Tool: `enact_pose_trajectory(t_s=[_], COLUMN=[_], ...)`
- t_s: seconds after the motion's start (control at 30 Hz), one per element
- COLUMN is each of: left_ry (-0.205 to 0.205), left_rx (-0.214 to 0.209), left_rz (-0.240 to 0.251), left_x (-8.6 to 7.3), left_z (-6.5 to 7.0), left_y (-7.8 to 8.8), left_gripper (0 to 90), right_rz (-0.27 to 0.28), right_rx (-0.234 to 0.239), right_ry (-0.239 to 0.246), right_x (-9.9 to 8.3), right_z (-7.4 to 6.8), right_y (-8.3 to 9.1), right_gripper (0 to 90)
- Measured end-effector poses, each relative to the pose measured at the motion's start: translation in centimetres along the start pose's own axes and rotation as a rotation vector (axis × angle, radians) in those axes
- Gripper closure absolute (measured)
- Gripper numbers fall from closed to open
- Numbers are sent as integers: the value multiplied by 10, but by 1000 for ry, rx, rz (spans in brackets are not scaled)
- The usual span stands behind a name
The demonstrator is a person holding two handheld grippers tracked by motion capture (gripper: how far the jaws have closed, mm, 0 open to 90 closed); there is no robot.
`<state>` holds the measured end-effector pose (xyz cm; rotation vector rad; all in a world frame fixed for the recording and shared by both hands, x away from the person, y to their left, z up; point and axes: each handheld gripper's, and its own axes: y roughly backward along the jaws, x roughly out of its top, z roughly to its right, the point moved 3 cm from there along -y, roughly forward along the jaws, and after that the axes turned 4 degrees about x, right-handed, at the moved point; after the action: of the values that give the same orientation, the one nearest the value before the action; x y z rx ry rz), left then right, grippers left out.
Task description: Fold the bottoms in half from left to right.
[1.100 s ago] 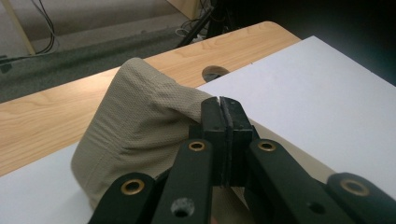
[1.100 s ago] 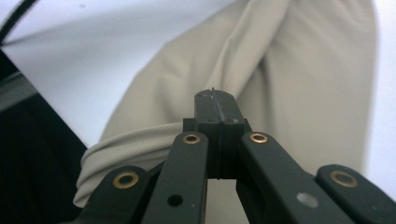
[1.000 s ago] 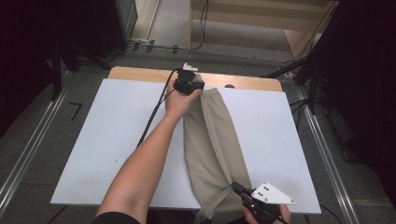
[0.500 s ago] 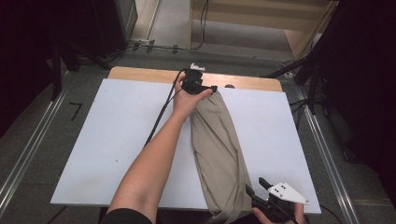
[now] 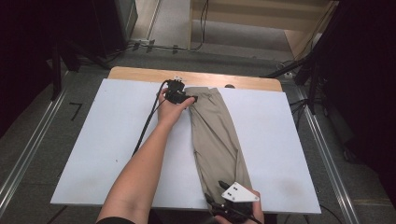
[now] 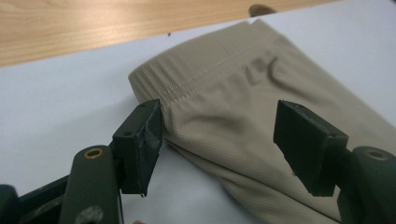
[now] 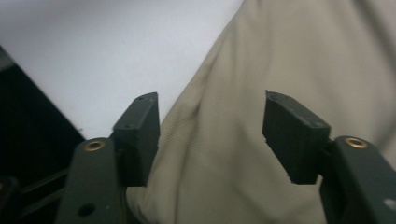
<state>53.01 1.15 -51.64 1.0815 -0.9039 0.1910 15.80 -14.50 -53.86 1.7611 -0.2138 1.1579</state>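
A beige garment [image 5: 215, 135] of soft knitted cloth lies on the table; up close in the left gripper view its weave [image 6: 243, 121] shows a fine mesh texture, matt, with a stitched hem band along one end. It rests on a white board [image 5: 116, 140] that looks smooth and matt, like painted panel or stiff paper. Beyond the board runs a strip of light wood [image 5: 140, 73] with visible grain and a faint sheen. The left gripper [image 6: 219, 135] has dark, matt plastic jaws with brass-coloured metal rivets, and one pad [image 6: 150, 140] carries a worn, slightly glossy facing. The right gripper [image 7: 212, 135] looks the same dark matt plastic, and bears a pale grey, flat, matt plate [image 5: 239, 193].
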Motion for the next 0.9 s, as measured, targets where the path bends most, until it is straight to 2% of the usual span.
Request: enact_pose_trajectory(t_s=[0.07,0.1,0.17,0.23,0.33,0.4,0.47,0.53,0.6,0.67,0.77,0.8,0.9], left_ry=[-7,-13,-30,-47,-52,-48,-52,-37,-68,-72,-62,-65,-54], left_rx=[15,22,45,70,97,94,84,32,26,1,-7,-6,-4], left_rz=[-8,-12,-31,-22,-22,-24,-27,-47,-57,-52,-37,-34,-21], left_x=[-2,-4,-7,-9,-9,-9,-9,-10,-10,-8,-4,-3,0], left_z=[1,2,3,3,5,6,9,11,14,13,9,7,1], left_y=[-3,-5,-8,-7,-8,-8,-8,-8,-6,-2,5,7,12], left_gripper=[338,348,393,444,512,572,639,767,841,855,860,861,862], right_rz=[-25,-19,-29,-36,-43,-37,-36,-49,-65,-62,-52,-53,-48], right_rx=[-37,-33,-54,-75,-55,-48,-38,-44,-31,0,20,35,48], right_ry=[-12,-30,-26,-35,-26,-7,-9,1,-11,-48,-40,-47,-27], right_x=[0,0,3,4,4,3,3,5,7,8,7,7,11], right_z=[-1,0,3,6,10,11,9,8,10,13,13,12,5], right_y=[-10,-13,-15,-14,-13,-13,-14,-14,-14,-13,-12,-11,-11], right_gripper=[330,326,359,548,651,743,841,862,869,873,876,877,877])
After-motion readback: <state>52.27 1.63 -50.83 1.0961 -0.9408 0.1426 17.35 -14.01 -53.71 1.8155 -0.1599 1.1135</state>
